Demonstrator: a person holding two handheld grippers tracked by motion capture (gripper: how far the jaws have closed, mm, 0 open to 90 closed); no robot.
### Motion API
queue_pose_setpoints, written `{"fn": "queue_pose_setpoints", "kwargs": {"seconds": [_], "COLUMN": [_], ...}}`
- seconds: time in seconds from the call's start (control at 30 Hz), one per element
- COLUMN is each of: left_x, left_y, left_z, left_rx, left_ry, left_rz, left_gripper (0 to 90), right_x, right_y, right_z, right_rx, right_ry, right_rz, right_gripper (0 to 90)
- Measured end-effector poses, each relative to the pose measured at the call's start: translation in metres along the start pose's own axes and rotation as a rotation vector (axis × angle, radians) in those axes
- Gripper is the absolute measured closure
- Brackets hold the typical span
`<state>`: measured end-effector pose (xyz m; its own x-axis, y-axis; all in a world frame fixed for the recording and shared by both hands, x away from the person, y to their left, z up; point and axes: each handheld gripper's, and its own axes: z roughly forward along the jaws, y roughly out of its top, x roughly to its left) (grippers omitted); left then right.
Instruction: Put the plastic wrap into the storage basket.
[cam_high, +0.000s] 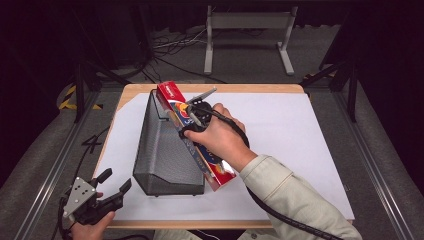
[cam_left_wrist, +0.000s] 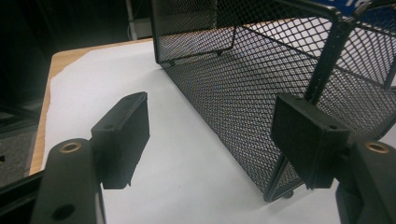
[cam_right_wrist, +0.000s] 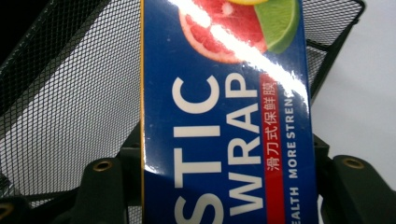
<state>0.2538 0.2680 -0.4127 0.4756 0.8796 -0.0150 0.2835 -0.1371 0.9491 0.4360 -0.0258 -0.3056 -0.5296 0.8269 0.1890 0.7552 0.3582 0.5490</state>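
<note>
Fingers (cam_right_wrist: 100, 186) of the right gripper (cam_high: 192, 120) are clamped on both sides of a long blue and red plastic wrap box (cam_high: 195, 137). That box lies tilted along the right side of a black mesh basket (cam_high: 162, 150), with its far end up by the basket's top rim and its near end down close to the counter. In the right gripper view the box has big white letters and a picture of cut fruit (cam_right_wrist: 233, 23). The left gripper (cam_high: 107, 195) sits at the near left corner of the counter (cam_high: 300, 130), well apart from the box. Its fingers (cam_left_wrist: 123, 135) are spread wide with nothing between them, and they point at the near end of the basket (cam_left_wrist: 261, 84).
</note>
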Motion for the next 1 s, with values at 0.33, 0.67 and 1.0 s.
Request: {"fn": "queue_pose_setpoints", "kwargs": {"seconds": [0.33,0.67,1.0], "left_x": [-0.003,-0.003,-0.003], "left_y": [0.001,0.001,0.001], "left_z": [0.001,0.002,0.004], "left_rx": [-0.002,0.002,0.004], "left_ry": [-0.014,-0.018,-0.023], "left_rz": [0.026,0.027,0.029], "left_gripper": [28.3,28.2,28.2], "right_x": [0.011,0.014,0.020], "right_y": [0.003,0.006,0.008], "right_z": [0.017,0.033,0.046], "right_rx": [0.045,0.095,0.135], "right_ry": [-0.012,-0.031,-0.052], "right_rz": [0.047,0.089,0.078], "right_gripper": [39.9,39.8,39.6]}}
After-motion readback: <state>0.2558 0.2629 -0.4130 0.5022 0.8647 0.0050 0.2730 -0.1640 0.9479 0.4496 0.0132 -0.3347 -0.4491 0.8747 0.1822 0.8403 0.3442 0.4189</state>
